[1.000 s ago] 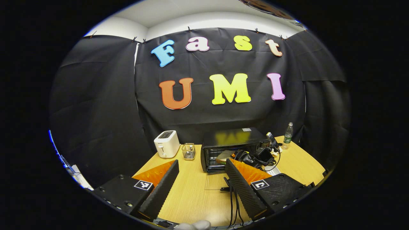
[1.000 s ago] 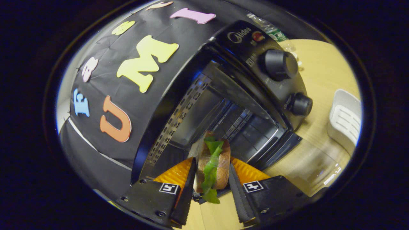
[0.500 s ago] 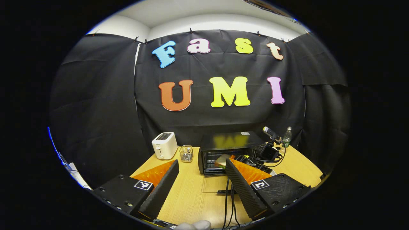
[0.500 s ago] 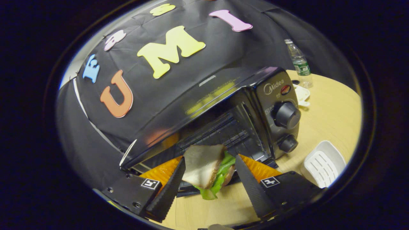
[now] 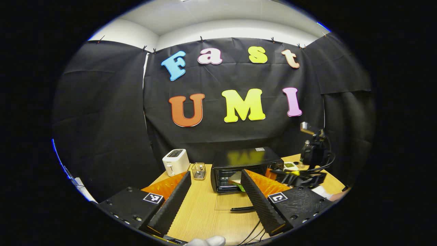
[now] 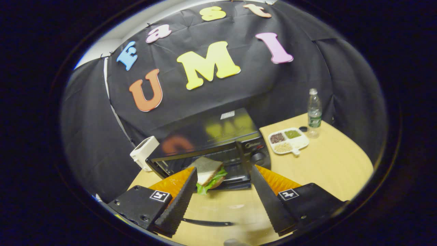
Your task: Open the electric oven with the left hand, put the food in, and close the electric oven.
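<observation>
— Wooden table [image 6: 327, 164]; where's the sandwich [image 6: 209, 172]?
— Inside the oven [image 6: 218, 143], at its open mouth. My right gripper [image 6: 222, 201] is spread, empty. Left gripper [image 5: 215, 201] is spread too.
— Next?
— I reckon: left lifts the door [image 5: 227, 201] shut.

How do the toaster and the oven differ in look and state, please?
The toaster is white and small; the oven is black and wider. The toaster has a slot on top; the oven opens at the front, its glass door down flat on the table. The oven holds a sandwich; I cannot tell whether the toaster holds anything. Both stand on the table by the wall.
</observation>
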### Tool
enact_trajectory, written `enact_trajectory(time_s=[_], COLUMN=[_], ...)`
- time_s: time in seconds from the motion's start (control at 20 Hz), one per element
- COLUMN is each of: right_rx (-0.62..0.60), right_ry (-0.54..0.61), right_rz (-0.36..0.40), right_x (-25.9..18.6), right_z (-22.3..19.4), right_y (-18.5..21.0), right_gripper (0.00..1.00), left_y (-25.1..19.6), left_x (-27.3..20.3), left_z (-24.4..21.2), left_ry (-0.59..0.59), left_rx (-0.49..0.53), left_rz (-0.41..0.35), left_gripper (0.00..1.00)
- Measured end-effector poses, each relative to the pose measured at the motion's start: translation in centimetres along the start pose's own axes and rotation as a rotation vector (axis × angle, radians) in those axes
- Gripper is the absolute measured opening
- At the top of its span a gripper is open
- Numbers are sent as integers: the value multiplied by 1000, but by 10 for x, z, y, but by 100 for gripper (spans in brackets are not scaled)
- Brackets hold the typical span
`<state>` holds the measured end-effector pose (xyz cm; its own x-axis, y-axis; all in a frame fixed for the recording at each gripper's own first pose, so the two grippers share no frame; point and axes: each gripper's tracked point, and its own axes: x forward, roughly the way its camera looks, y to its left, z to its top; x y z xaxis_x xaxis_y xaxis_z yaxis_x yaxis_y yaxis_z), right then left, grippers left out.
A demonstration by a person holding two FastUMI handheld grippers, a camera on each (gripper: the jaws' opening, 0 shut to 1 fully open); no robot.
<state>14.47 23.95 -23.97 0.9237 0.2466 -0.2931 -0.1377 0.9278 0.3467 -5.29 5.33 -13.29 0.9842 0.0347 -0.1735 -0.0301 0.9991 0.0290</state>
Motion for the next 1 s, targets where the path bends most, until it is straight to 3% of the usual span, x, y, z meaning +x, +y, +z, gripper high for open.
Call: enact_trajectory(time_s=[0.1, 0.15, 0.2, 0.25, 0.3, 0.4, 0.45, 1.0], right_rx=[-57, -88, -110, -121, -131, -141, -142, -199], right_ry=[-40, -66, -87, -106, -119, -155, -169, -188], right_rz=[-20, -35, -55, -68, -82, -115, -132, -256], right_x=[-31, -45, -60, -74, -84, -112, -125, -217], right_z=[27, 39, 51, 62, 71, 85, 91, 110], right_y=[-21, -33, -45, -55, -65, -86, -95, -154], right_gripper=[100, 89, 100, 100, 89, 89, 100, 100], left_y=[-4, -5, -6, -7, -9, -18, -21, -84], left_x=[1, 4, 5, 8, 11, 18, 24, 79], left_z=[-10, -14, -20, -26, -33, -49, -57, -203], left_ry=[4, 10, 10, 21, 27, 51, 57, 311], left_rx=[4, 9, 12, 12, 9, 1, 1, -42], left_rz=[-6, -6, -8, -8, -11, -26, -29, -122], left_gripper=[96, 96, 96, 96, 96, 96, 96, 96])
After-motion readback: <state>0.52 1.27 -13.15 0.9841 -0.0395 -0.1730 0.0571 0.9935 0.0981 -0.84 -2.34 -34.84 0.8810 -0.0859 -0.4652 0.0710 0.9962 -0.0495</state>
